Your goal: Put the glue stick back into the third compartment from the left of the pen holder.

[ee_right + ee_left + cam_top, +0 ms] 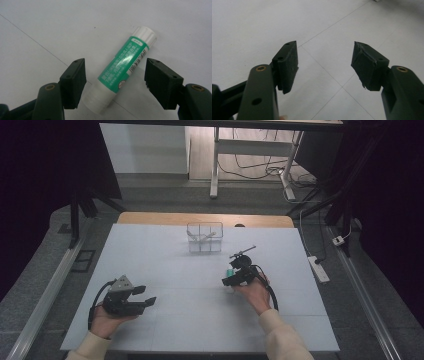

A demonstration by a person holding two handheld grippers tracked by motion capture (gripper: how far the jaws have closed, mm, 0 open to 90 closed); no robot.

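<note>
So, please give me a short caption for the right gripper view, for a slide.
Open right tongs straddle a green-and-white glue stick lying on the white table, not yet gripping it.

glue stick (122, 68): smooth plastic tube, slight sheen; white ribbed cap at far end, glossy green printed label round the body; lies betw. right gripper's (115, 83) jaws.
right gripper: dark matt plastic jaws, pads look rubbery & dull; brass-coloured metal insert in each arm.
left gripper (324, 67): same dark matt plastic; pad edges rough, a bit frayed; brass-look inserts too.
table (249, 27): under both grippers, pale matt sheet, smooth, thin seam lines.
box (205, 237): beyond right gripper, clear plastic, glossy.
sleeve (285, 340): behind right gripper, cream cloth, soft matt.
</note>
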